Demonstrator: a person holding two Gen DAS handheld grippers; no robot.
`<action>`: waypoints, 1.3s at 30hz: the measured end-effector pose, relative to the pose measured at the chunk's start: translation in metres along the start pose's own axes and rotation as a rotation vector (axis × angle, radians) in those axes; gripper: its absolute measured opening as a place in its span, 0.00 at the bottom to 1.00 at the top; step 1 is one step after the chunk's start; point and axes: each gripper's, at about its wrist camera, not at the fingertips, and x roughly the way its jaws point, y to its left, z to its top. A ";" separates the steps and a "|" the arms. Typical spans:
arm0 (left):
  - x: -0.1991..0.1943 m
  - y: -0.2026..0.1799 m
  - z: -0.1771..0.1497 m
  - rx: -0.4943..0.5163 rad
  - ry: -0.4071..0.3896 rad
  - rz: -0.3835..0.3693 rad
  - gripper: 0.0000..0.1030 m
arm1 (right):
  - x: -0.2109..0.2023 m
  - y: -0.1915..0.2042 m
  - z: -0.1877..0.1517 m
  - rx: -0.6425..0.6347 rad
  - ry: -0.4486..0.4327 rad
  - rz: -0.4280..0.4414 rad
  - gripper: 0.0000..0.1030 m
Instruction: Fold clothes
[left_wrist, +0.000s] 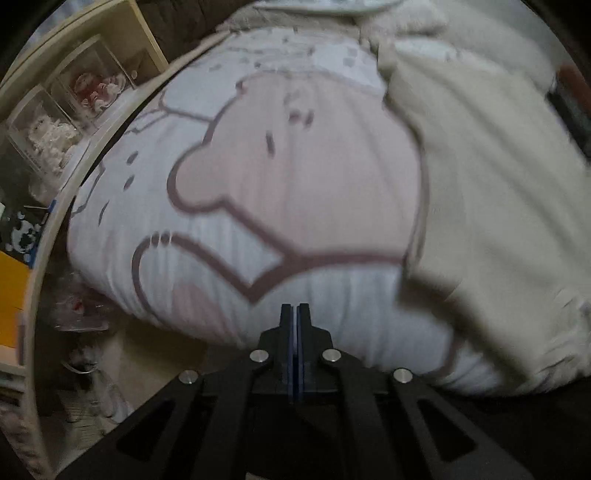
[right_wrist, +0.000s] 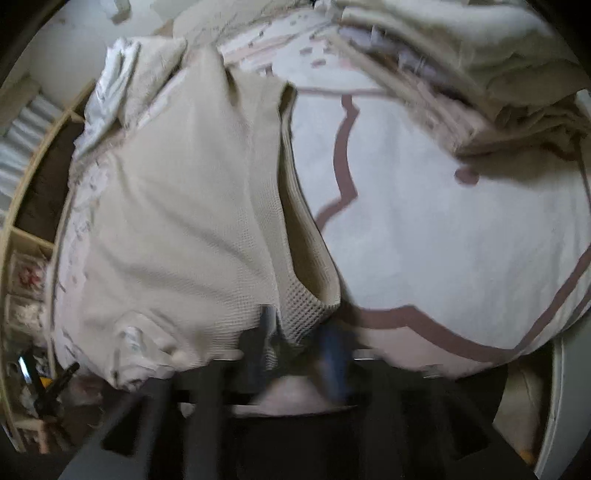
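- A cream waffle-knit garment (right_wrist: 177, 206) lay on a white bedspread with mauve outlines (right_wrist: 443, 229).
- The right gripper (right_wrist: 299, 343), blurred, stood parted around the garment's folded edge.

A bed (left_wrist: 280, 192) fills most of both views, spread with a white cover (right_wrist: 443, 229) printed with pale pink shapes in thick mauve outlines. Along its side runs a light wooden frame (left_wrist: 92, 147). Beyond it stands a cream shelf unit (left_wrist: 110, 48) with clear boxes (left_wrist: 92, 88) holding red-and-white and pale items, too blurred to name. An orange panel (left_wrist: 13, 295) shows at the left edge. The floor below is dim and cluttered. The light is soft and low.
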 end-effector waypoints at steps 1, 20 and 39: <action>-0.002 -0.004 0.009 -0.003 -0.005 -0.034 0.07 | -0.010 0.001 0.005 0.005 -0.045 0.006 0.73; 0.039 -0.104 0.054 0.397 0.062 -0.015 0.57 | 0.002 0.066 0.089 -0.238 -0.116 0.027 0.33; 0.155 -0.247 0.355 0.382 -0.100 -0.140 0.57 | 0.257 0.253 0.252 -0.578 0.108 -0.208 0.33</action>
